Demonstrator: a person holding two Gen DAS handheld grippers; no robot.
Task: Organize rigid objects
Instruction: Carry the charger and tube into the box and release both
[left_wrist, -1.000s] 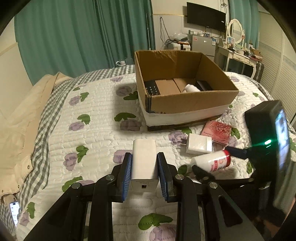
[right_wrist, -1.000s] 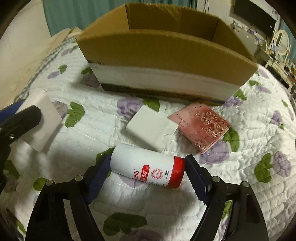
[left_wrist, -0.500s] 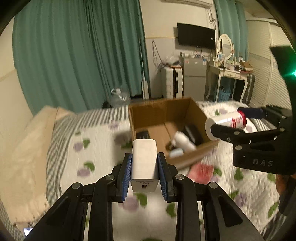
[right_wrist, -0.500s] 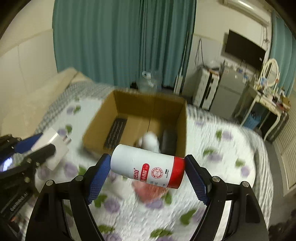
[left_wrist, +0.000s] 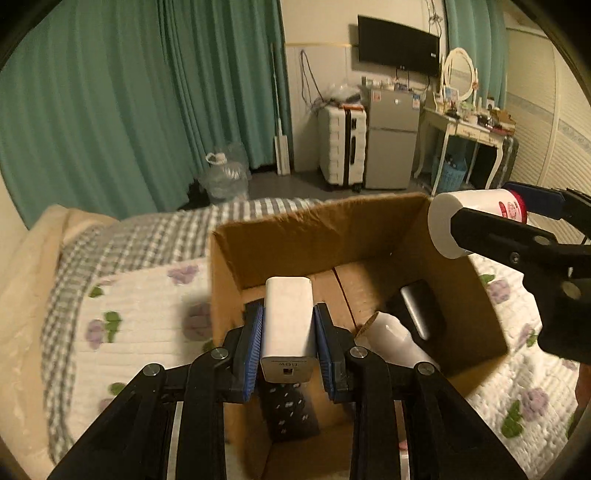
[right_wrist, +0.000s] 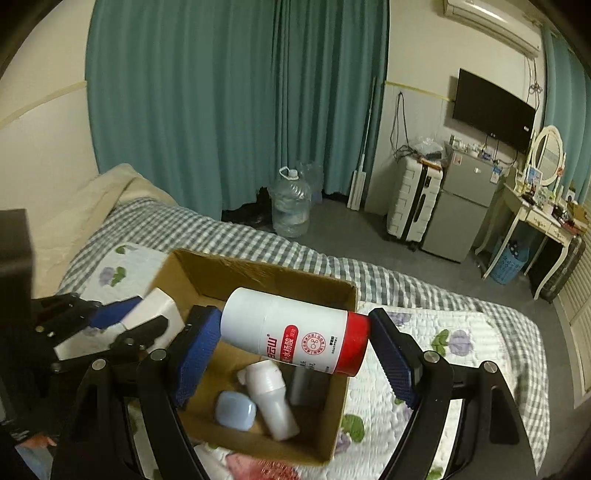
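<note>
Both claws now lifted off the bed, over the cardboard box. Left claw clamps the white adapter; right claw pinches the red-capped bottle end-to-end (wide span). Drop-in next, probably.

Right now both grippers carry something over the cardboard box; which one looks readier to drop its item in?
Probably the left. The left gripper holds the white block low over the cardboard box, while the right gripper holds the red-capped bottle higher, near the rim.
</note>
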